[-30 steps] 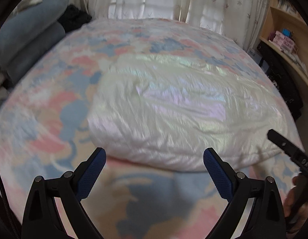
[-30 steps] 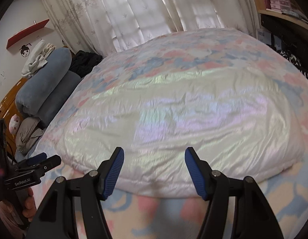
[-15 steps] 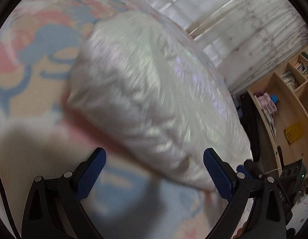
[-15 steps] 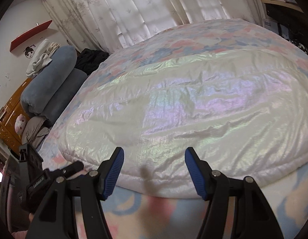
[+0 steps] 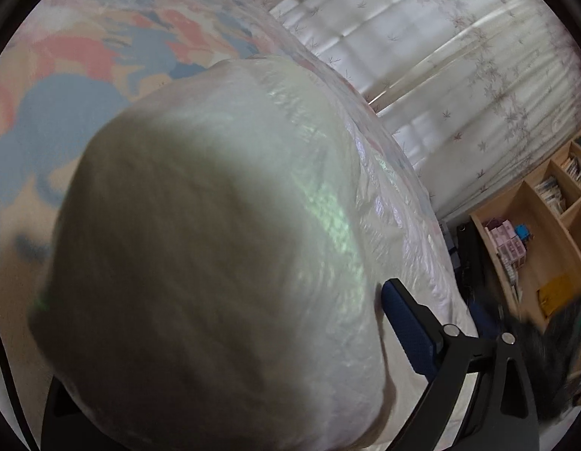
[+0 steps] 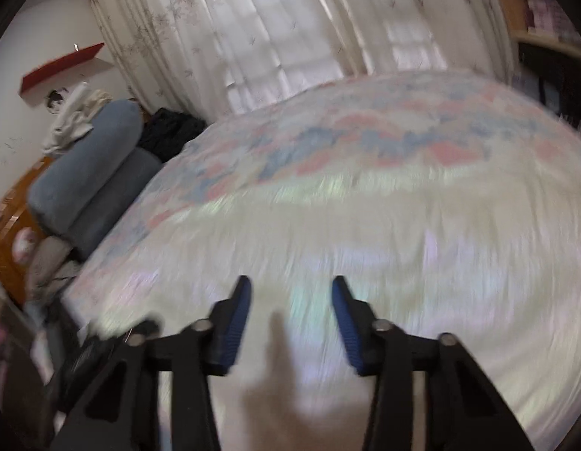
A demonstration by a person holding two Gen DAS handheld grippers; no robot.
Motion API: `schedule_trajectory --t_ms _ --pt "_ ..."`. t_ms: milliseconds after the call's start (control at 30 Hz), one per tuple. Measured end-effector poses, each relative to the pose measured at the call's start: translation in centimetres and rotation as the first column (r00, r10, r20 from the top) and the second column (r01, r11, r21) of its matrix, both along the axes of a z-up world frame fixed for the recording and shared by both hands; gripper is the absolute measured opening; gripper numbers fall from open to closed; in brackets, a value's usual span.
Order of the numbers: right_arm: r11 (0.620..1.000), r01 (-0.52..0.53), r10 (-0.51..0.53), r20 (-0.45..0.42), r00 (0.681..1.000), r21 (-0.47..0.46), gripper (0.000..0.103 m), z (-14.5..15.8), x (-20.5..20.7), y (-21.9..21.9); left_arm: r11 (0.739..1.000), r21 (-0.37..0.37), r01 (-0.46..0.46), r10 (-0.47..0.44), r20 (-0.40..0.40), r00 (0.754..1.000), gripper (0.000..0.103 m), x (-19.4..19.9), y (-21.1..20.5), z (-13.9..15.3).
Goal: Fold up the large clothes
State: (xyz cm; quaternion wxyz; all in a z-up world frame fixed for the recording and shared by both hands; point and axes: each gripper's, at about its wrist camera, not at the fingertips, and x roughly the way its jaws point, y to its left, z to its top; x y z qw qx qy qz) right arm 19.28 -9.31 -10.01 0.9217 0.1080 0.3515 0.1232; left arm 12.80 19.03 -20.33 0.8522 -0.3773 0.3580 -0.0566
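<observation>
1. Left wrist view: the white iridescent garment (image 5: 222,248), a puffy, shiny piece, fills most of the frame, bulging up close to the lens and hiding one finger of the left gripper (image 5: 230,360).
2. Only one blue-padded finger (image 5: 410,330) shows, at the garment's right edge; the fabric sits in the space between the fingers, but whether the jaws are pressing on it cannot be told.
3. Behind the garment lies the bed (image 5: 83,75) with its pink, blue and cream cover, then pale curtains (image 5: 459,75) and a wooden shelf unit (image 5: 546,225) at the right.
4. Right wrist view: blurred by motion. The right gripper (image 6: 290,319) hangs over the garment (image 6: 422,263) with its jaws set well apart and nothing between them.
5. The garment lies spread on the near part of the bed (image 6: 365,131), with the patterned cover showing beyond it.
6. Grey-blue bolsters (image 6: 91,173) are stacked at the left, and curtains (image 6: 271,30) hang behind the bed.
</observation>
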Motion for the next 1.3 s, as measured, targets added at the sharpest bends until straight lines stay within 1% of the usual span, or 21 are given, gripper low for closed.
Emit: schedule_trajectory --t_ms 67,100,167,200,233,267,333,500,633,767,933,967,1000,1033,1067,1100,1133,1167,1200,1233,1300 --pt "0.999 0.019 -0.019 0.001 1.000 -0.027 0.013 -0.1 2.3 0.5 1.000 0.001 -0.006 0.006 0.008 1.000 0.092 -0.1 -0.2 -0.1" --pt "0.999 0.028 -0.028 -0.008 1.000 -0.036 0.010 -0.4 3.5 0.8 1.000 -0.003 -0.009 0.009 0.011 1.000 0.090 -0.1 0.4 -0.1" --pt "0.996 0.053 -0.055 -0.026 0.998 -0.070 0.009 -1.5 5.5 1.3 1.000 -0.004 -0.014 0.014 0.016 1.000 0.089 0.1 0.4 -0.1" --pt "0.994 0.065 -0.069 -0.048 0.996 -0.087 0.008 -2.3 6.2 1.4 1.000 0.000 -0.017 0.017 0.018 1.000 0.088 0.1 0.6 0.0" --pt "0.994 0.072 -0.080 -0.099 0.992 -0.088 0.007 -3.8 7.4 1.4 1.000 0.006 -0.015 0.015 0.023 1.000 0.088 0.2 0.6 0.0" --pt "0.994 0.072 -0.082 -0.124 0.989 -0.086 0.003 -4.6 7.9 1.3 1.000 0.011 -0.011 0.010 0.031 0.999 0.087 0.5 0.4 0.0" --pt "0.994 0.070 -0.083 -0.152 0.985 -0.088 0.003 -6.6 8.8 1.3 1.000 0.023 0.002 -0.003 0.044 0.999 0.087 0.7 0.0 0.1" --pt "0.991 0.070 -0.085 -0.132 0.988 -0.113 0.002 -8.3 8.9 1.8 0.999 0.037 0.016 -0.018 0.064 0.998 0.087 0.7 0.5 0.0" --pt "0.994 0.064 -0.075 -0.133 0.988 -0.089 0.001 -9.2 9.1 1.4 0.999 0.036 0.026 -0.028 0.068 0.997 0.088 0.8 0.5 0.0" --pt "0.994 0.066 -0.076 -0.124 0.989 -0.087 0.001 -9.7 9.5 1.5 0.998 0.049 0.029 -0.032 0.065 0.997 0.089 1.0 0.7 0.0" --pt "0.996 0.062 -0.071 -0.127 0.989 -0.069 0.000 -9.9 9.8 1.3 0.998 0.062 0.011 -0.014 0.048 0.999 0.090 0.8 1.5 0.1" --pt "0.996 0.062 -0.070 -0.129 0.989 -0.064 0.000 -9.9 9.8 1.2 0.998 0.068 -0.004 0.000 0.051 0.999 0.088 0.8 1.6 0.4" --pt "0.996 0.062 -0.069 -0.131 0.989 -0.060 0.001 -9.9 9.9 1.1 0.997 0.073 -0.011 0.007 0.060 0.998 0.078 0.8 1.6 0.6" --pt "0.996 0.062 -0.069 -0.135 0.988 -0.056 0.001 -9.8 9.9 1.0 0.996 0.090 -0.014 0.007 0.074 0.997 0.072 0.7 1.5 1.1" --pt "0.996 0.062 -0.069 -0.139 0.988 -0.057 0.001 -9.6 9.9 1.0 0.991 0.133 -0.006 -0.007 0.098 0.995 0.060 0.6 1.1 1.8" --pt "0.996 0.061 -0.070 -0.146 0.987 -0.059 0.001 -9.4 10.0 1.0 0.985 0.173 -0.004 -0.017 0.119 0.993 0.050 0.5 0.7 2.4" --pt "0.996 0.061 -0.070 -0.157 0.985 -0.064 0.001 -9.2 10.1 1.1 0.972 0.237 -0.003 -0.031 0.139 0.990 0.046 0.3 0.0 3.2" --pt "0.996 0.057 -0.069 -0.170 0.983 -0.072 0.001 -8.9 10.2 1.2 0.960 0.281 -0.003 -0.042 0.154 0.987 0.040 0.2 -0.6 3.8" --pt "0.995 0.052 -0.066 -0.184 0.981 -0.081 0.001 -8.5 10.3 1.3 0.951 0.311 -0.004 -0.051 0.167 0.985 0.037 0.0 -1.0 4.3" --pt "0.995 0.051 -0.066 -0.196 0.978 -0.083 0.001 -7.9 10.5 1.2 0.941 0.338 -0.006 -0.058 0.180 0.982 0.036 -0.3 -1.3 4.7" --pt "0.997 0.065 -0.071 -0.191 0.979 -0.037 0.001 -6.5 10.9 0.7 0.928 0.373 -0.008 -0.070 0.194 0.979 0.034 -0.9 -1.7 5.1"
